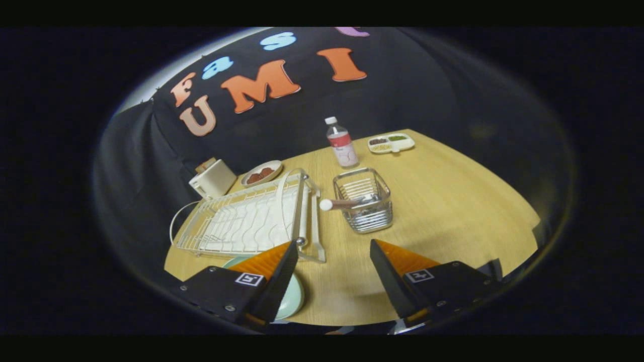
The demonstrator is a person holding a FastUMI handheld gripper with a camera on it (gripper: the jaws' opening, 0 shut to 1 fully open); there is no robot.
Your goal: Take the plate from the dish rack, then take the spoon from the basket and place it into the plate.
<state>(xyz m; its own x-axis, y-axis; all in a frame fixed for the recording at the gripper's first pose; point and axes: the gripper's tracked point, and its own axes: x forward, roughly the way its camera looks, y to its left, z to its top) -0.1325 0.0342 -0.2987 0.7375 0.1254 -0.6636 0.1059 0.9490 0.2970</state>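
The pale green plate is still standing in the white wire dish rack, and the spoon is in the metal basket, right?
Not quite. The gripper view shows the pale green plate lying on the wooden table, partly under one finger of the open gripper, with the white wire dish rack empty. The spoon is in the metal wire basket.

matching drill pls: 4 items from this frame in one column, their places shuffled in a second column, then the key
Gripper: fingers open, nothing between them, over bare table.

Items
1. plate
2. spoon
3. bottle
4. dish rack

Places
A. upright beyond the wire basket, near the booth wall
B. flat on the table, partly under the left finger
C. left of the basket, just beyond the left fingertip
D. lying in the basket, its round white end sticking out toward the rack

Pairs: 1-B, 2-D, 3-A, 4-C
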